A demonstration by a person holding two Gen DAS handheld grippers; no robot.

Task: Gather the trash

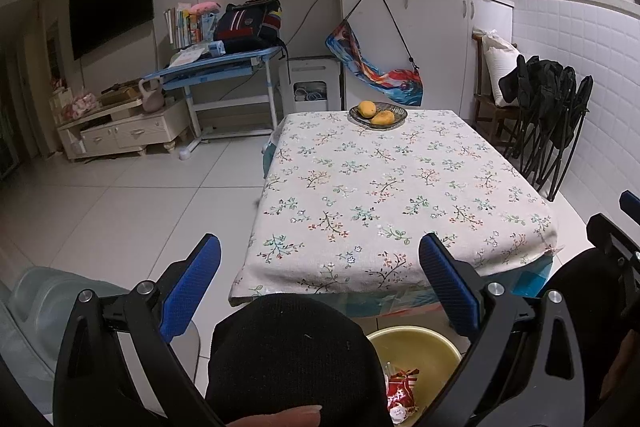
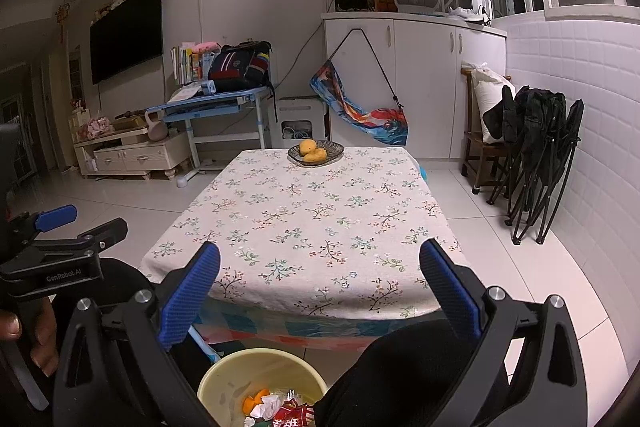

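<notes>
Your left gripper [image 1: 320, 291] and right gripper [image 2: 320, 291] both hang just short of the near edge of the tabletop covered in a floral-print cloth [image 2: 304, 223], each with its blue-padded fingers spread wide and nothing between them. The cloth's near hem drops over a patterned under-layer, and past the left and right edges white tiled floor [image 1: 132, 195] lies open on both sides. Directly below you, on the floor at the near edge, sits the round pale-yellow plastic bin [image 2: 224, 375]; inside it you can see crumpled white paper [image 2: 266, 405], an orange scrap [image 2: 252, 401] and a red printed wrapper [image 2: 296, 417], the trash itself. From the left wrist view the same bin is half hidden by your black-clad knee [image 1: 292, 355], with the red wrapper showing at its bottom. At the far end of the tabletop a dark glass dish [image 2: 332, 151] holds two yellow-orange fruits [image 2: 310, 151], close to the far edge. Beyond that stand a white cabinet [image 2: 424, 75] with a colourful bag [image 2: 360, 115] hanging on it, a blue study desk [image 2: 216, 107] piled with books and a backpack, and black folded chairs [image 2: 540, 155] leaning against the tiled wall on your right.
</notes>
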